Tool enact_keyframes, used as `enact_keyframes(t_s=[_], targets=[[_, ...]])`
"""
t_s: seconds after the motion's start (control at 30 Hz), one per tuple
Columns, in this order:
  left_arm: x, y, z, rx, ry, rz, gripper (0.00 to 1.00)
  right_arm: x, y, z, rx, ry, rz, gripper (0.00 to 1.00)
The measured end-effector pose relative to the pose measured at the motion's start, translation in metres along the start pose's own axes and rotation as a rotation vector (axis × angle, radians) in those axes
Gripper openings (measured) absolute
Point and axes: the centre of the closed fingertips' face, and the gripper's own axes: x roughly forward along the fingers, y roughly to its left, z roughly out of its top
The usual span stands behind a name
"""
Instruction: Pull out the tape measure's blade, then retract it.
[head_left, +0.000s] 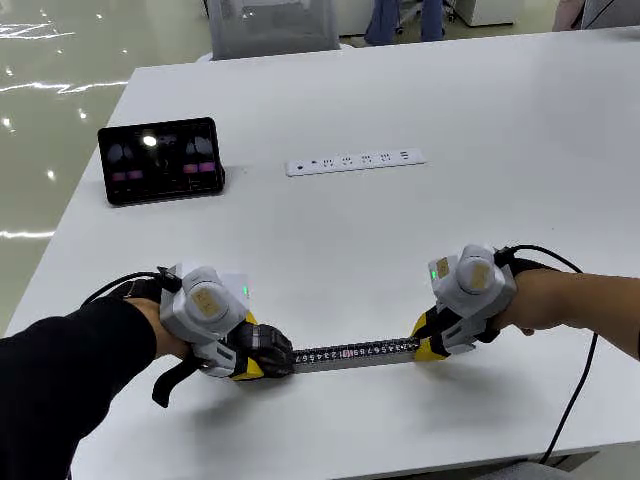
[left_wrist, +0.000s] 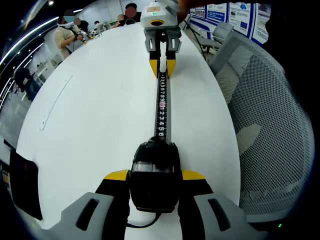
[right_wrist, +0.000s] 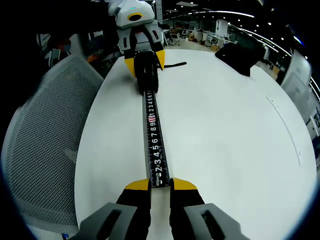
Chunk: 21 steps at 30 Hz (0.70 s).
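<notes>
A black tape measure case lies near the front edge of the white table, and my left gripper is shut on it. Its dark blade, printed with white numbers, runs out flat to the right. My right gripper is shut on the blade's tip, yellow fingertips pinching it.
A black tablet stands at the back left and a white power strip lies mid-table. A grey mesh chair sits just off the table's near edge. Cables trail from both grippers. Several people stand in the background.
</notes>
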Motion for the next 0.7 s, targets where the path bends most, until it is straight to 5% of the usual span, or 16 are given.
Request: enact_keyframes(t_s=[0.7], targets=[[-0.001, 0.001, -0.001, -0.009, 0.0, 0.002, 0.31, -0.007, -0.004, -0.011, 0.005, 0.002, -0.004, 0.1]])
